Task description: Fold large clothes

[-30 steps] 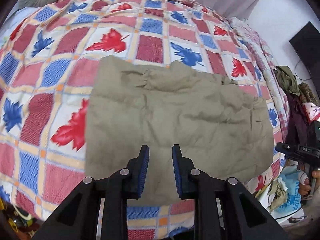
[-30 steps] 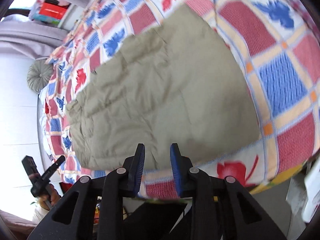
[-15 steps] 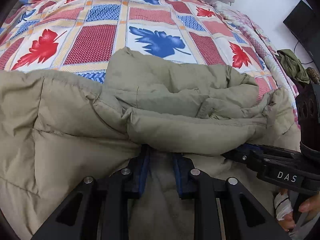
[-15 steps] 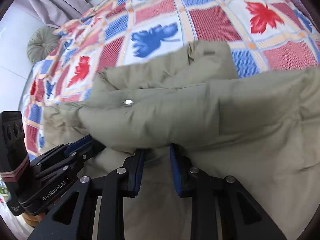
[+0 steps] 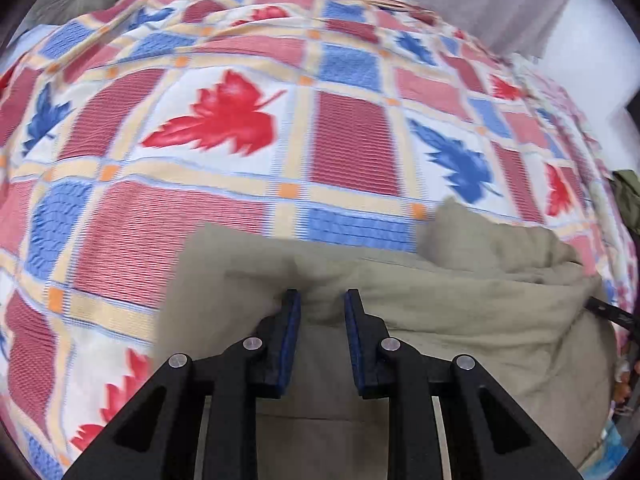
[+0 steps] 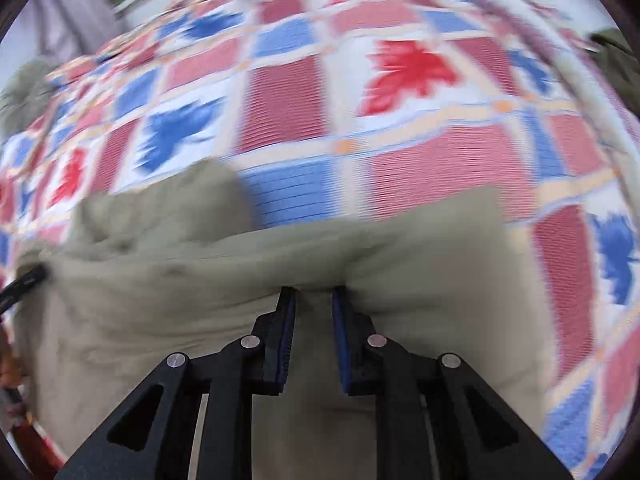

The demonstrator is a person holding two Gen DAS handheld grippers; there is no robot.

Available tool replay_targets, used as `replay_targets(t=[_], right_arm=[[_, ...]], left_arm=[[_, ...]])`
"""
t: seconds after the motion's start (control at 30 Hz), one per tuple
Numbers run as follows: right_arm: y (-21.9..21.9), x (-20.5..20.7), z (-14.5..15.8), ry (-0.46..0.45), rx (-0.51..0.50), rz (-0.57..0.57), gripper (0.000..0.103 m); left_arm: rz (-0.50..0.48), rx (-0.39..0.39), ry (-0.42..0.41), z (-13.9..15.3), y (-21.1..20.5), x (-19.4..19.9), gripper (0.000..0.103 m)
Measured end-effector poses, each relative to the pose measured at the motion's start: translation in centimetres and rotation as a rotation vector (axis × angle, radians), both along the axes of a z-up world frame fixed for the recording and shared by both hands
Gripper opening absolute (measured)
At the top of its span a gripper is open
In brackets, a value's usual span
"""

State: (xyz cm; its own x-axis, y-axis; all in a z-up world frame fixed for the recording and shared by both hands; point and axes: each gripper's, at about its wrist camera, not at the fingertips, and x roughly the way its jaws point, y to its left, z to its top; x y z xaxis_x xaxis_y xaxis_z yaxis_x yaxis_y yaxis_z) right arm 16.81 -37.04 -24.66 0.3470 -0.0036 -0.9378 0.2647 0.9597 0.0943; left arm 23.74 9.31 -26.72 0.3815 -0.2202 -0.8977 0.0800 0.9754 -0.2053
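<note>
With the left gripper (image 5: 322, 300) clamped on the khaki padded garment (image 5: 460, 320) and the right gripper (image 6: 313, 296) closing on a pinch of it, we judge one fold doubled just ahead of our fingertips on the quilt (image 5: 340, 136), further folds remaining.

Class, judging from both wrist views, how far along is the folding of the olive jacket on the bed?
Done: none clearly. In hand: left hand-held gripper grips the jacket; right hand-held gripper is closing on its bunched edge. Left: laying it flat on the patterned quilt.
</note>
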Motion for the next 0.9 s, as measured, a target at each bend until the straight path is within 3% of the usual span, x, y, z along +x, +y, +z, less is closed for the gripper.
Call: replay_targets(t=[0.13,0.2,0.27,0.37,0.63,0.9], right_arm=[[-3.8,-0.9,-1.0,0.01,-0.041,-0.154,0.019],[-5.4,-0.7,-2.6,0.027,0.041,-0.213,0.019],[-6.1,-0.3,-4.2,0.036,0.095,-0.237,0.019],[-5.6,0.2,-5.1,0.032,0.06,-0.222,0.019],[-4.7,-0.2,-2.8,0.063,-0.004,-0.204,0.025],[-2.9,-3.8,1.4,0.026,-0.01,-0.202,0.037]], left_arm=[[0.057,-0.008,0.04,-3.2,1.5,1.0,0.024],[0.059,0.01,0.044,-4.1,1.1,1.5,0.024],[0.046,0.044,0.033,-4.6,0.3,1.8,0.025],[0.05,0.065,0.029,-5.0,-0.1,2.0,0.025],[0.056,0.148,0.059,-1.7,-0.3,0.9,0.025],[0.071,0.134,0.081,1.5,1.1,-3.1,0.025]])
